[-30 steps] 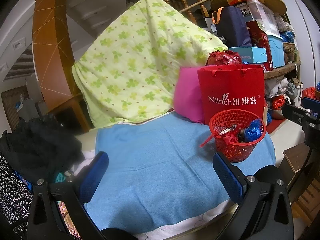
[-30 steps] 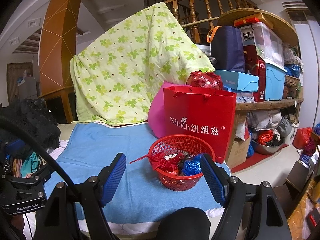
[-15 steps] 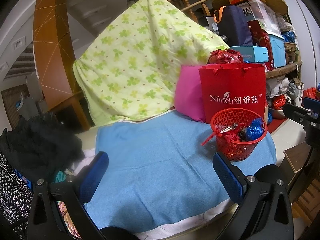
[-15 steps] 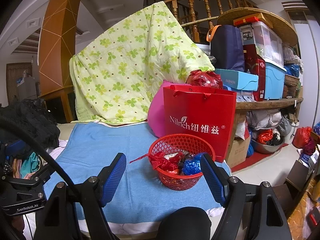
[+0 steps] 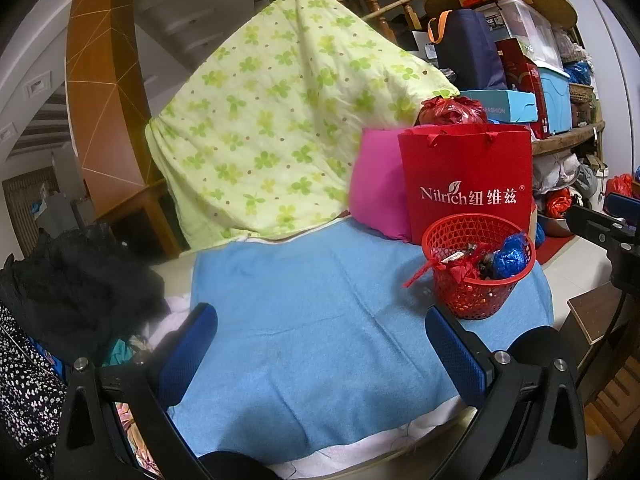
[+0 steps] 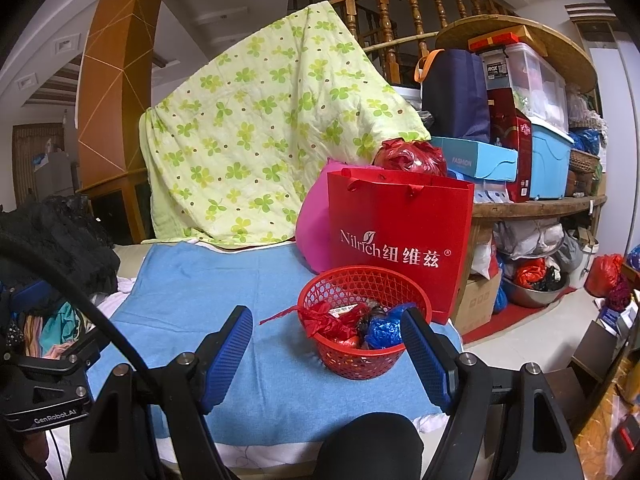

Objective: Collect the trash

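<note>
A red mesh basket [image 5: 476,294] [image 6: 362,356] stands on the blue towel [image 5: 320,320] [image 6: 224,300] at its right end. It holds crumpled red wrappers [image 6: 328,322], a blue wrapper [image 6: 384,328] and other scraps; a red strip hangs over its left rim. My left gripper [image 5: 320,352] is open and empty, low over the towel, left of the basket. My right gripper [image 6: 328,354] is open and empty, just in front of the basket.
A red Nilrich paper bag [image 5: 466,184] [image 6: 400,240] and a pink cushion [image 5: 376,184] stand behind the basket. A green floral quilt [image 5: 280,120] drapes behind. Dark clothes [image 5: 72,280] pile at the left. Cluttered shelves [image 6: 532,208] and floor bags [image 6: 604,276] lie right.
The left view has shifted very slightly; the basket sits a touch higher in it. Both grippers stay open and empty.
</note>
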`<state>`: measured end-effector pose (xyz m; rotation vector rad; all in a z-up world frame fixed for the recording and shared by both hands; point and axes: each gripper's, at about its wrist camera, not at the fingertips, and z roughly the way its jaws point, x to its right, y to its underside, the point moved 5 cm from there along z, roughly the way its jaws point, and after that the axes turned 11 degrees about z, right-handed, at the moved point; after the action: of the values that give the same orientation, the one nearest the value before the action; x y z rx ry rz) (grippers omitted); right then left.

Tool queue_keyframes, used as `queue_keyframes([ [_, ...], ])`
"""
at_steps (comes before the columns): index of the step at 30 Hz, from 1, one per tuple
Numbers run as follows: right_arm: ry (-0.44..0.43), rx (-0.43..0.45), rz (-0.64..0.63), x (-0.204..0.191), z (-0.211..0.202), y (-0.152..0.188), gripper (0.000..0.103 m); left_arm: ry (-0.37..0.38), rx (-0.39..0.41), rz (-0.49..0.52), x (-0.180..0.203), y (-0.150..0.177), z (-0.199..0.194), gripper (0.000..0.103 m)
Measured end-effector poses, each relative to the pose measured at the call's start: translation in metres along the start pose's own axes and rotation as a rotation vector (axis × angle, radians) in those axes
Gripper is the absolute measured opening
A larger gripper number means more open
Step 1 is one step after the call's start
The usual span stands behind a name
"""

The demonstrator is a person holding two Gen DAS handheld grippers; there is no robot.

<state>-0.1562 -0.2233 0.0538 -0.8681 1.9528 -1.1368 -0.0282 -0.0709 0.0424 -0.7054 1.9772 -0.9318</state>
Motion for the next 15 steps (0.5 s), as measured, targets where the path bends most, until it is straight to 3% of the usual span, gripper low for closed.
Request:
queue_keyframes([
  [15,0.000,-0.001,0.000,0.0000,0.0004,-0.0014,0.079,0.002,-0.005,0.007,0.0007,0.0021,0.0021,0.103],
])
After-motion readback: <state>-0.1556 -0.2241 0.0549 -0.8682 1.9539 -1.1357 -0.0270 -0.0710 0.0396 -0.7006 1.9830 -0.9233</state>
